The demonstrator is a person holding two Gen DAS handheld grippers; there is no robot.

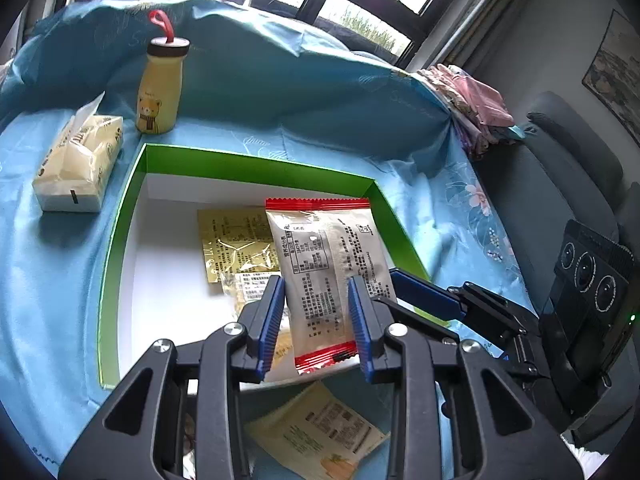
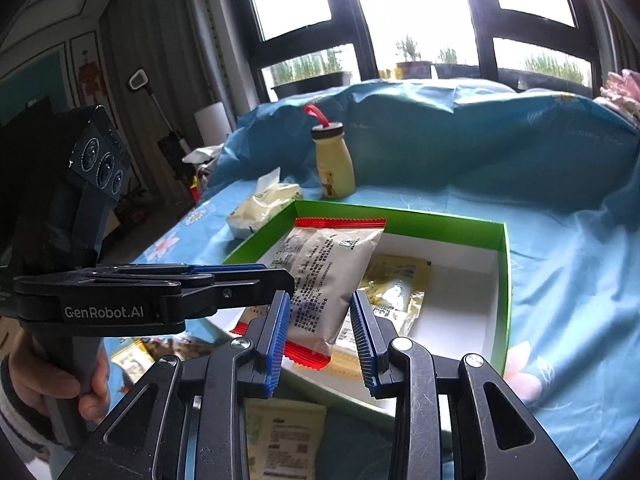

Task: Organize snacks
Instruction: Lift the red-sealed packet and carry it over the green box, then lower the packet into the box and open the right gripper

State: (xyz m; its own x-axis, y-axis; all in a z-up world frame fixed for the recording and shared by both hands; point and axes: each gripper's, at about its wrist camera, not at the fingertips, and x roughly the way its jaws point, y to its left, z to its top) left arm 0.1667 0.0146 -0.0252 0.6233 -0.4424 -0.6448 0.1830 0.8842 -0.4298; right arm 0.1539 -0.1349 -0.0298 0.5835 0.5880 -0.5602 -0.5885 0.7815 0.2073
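Note:
A white snack packet with red ends (image 1: 320, 264) sits between the pads of my left gripper (image 1: 314, 284), which is shut on it above the green-walled box (image 1: 256, 164). In the right wrist view my right gripper (image 2: 320, 300) is likewise shut on a white, red-ended packet (image 2: 332, 264) over the box (image 2: 400, 216). A gold packet (image 1: 236, 244) lies on the box's white floor. Each gripper shows side-on in the other's view, the right gripper (image 1: 424, 292) and the left gripper (image 2: 256, 276), tips close to the packet. A red packet end (image 2: 240, 328) peeks out under the left gripper.
A yellow bear bottle (image 1: 160, 88) and a tissue pack (image 1: 80, 160) stand on the blue cloth behind the box's left corner. A pale snack packet (image 1: 324, 432) lies on the cloth below the grippers. A hand (image 2: 52, 380) holds the left gripper's handle. Grey sofa (image 1: 560, 184) at right.

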